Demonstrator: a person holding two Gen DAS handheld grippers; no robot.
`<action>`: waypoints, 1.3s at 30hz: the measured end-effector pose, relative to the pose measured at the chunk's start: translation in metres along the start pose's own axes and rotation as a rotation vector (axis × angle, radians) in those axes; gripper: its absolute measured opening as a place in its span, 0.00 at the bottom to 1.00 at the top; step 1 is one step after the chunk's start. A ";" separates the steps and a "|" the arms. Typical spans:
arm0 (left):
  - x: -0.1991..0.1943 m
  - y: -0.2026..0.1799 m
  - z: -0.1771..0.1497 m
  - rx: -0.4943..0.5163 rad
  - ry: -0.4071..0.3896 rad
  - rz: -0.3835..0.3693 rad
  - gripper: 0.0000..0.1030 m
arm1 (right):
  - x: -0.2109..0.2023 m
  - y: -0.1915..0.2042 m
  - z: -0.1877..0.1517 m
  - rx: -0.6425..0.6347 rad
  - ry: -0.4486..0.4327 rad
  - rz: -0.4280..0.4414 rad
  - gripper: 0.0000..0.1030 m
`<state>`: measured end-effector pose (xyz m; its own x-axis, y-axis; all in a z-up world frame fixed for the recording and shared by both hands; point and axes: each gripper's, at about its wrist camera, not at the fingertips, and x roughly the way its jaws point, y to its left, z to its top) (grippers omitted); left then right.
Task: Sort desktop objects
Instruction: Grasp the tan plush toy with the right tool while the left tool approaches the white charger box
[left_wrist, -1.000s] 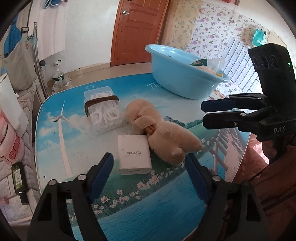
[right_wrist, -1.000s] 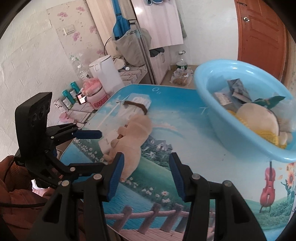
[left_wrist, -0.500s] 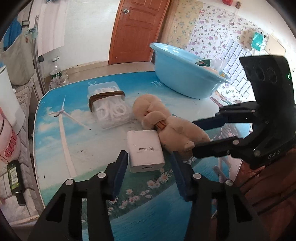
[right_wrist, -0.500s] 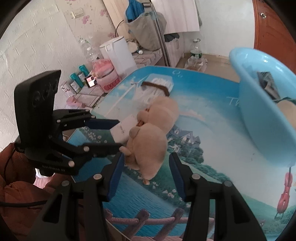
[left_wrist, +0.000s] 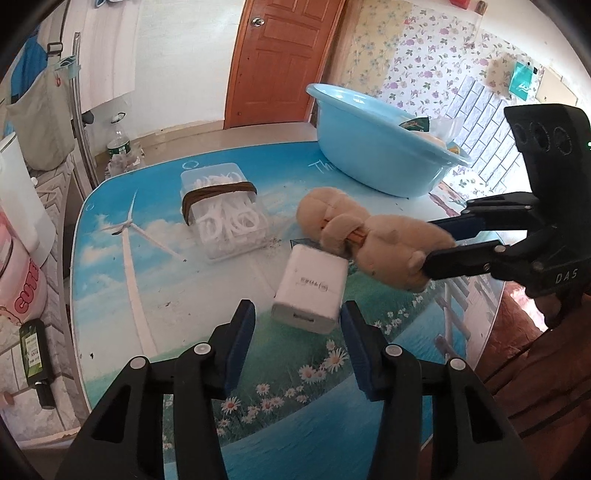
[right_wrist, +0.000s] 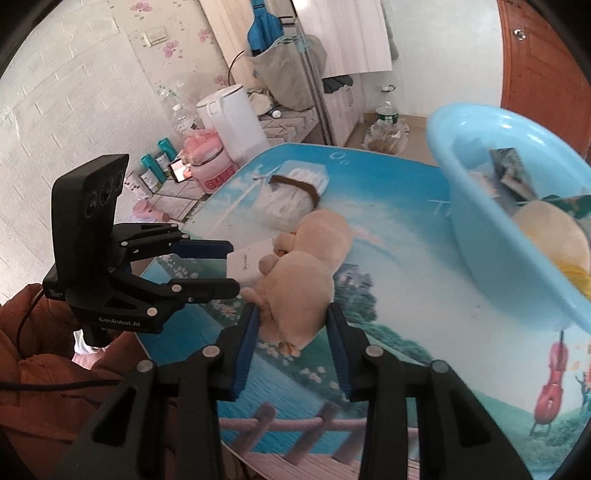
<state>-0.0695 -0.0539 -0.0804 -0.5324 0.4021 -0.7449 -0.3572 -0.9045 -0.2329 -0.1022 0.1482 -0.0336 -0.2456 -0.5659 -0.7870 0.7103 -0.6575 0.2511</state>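
A tan plush toy (left_wrist: 369, 240) lies on the picture-printed table; it also shows in the right wrist view (right_wrist: 303, 280). My right gripper (right_wrist: 291, 314) has its fingers on both sides of the toy's rear end, closed on it; it also shows in the left wrist view (left_wrist: 439, 240). A white charger block (left_wrist: 312, 288) lies beside the toy, just ahead of my left gripper (left_wrist: 297, 314), which is open and empty. A clear box of white cables (left_wrist: 221, 210) with a brown band sits farther back. A blue basin (left_wrist: 376, 147) holding several items stands at the far right.
A white kettle (right_wrist: 232, 118), a pink tub (right_wrist: 210, 166) and small bottles (right_wrist: 159, 166) stand on a side counter left of the table. A water bottle (left_wrist: 118, 144) stands on the floor near the orange door (left_wrist: 280, 59). The table edge (left_wrist: 476, 350) runs close on the right.
My right gripper moved in onto the plush toy's rear and closed on it, shifting the toy. My left gripper narrowed and moved closer to the white charger, which turned slightly.
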 end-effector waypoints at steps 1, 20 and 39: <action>0.002 -0.001 0.001 0.007 0.004 0.001 0.46 | -0.002 -0.002 -0.001 0.005 0.000 -0.005 0.35; 0.018 -0.010 0.011 0.059 0.049 0.016 0.24 | -0.016 -0.028 -0.015 0.072 0.032 -0.132 0.39; 0.022 -0.015 0.018 0.082 0.043 -0.018 0.45 | 0.010 -0.031 -0.008 0.070 0.045 -0.164 0.59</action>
<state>-0.0899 -0.0288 -0.0821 -0.4926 0.4103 -0.7674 -0.4294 -0.8816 -0.1957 -0.1212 0.1669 -0.0542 -0.3239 -0.4266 -0.8445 0.6147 -0.7734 0.1549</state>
